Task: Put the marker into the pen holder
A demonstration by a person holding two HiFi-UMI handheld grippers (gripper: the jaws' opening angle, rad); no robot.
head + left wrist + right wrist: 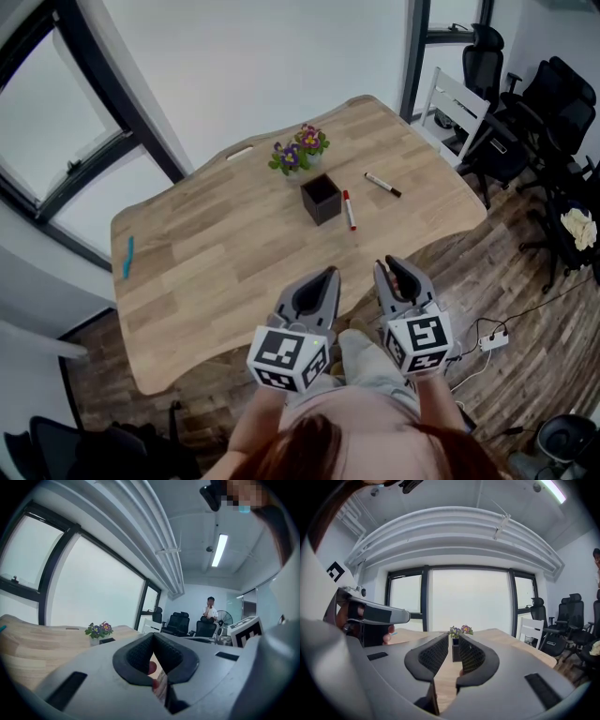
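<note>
Wood table (pixel 216 262) w/ pen holder (pixel 321 199); big windows (pixel 56 122), office chairs (pixel 553 103).

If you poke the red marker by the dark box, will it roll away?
It probably would: the red marker looks slim and round and lies flat on the smooth wooden table. It seems stiff and small, so likely light to lift. The pen holder close beside it might stop a roll that way.
</note>
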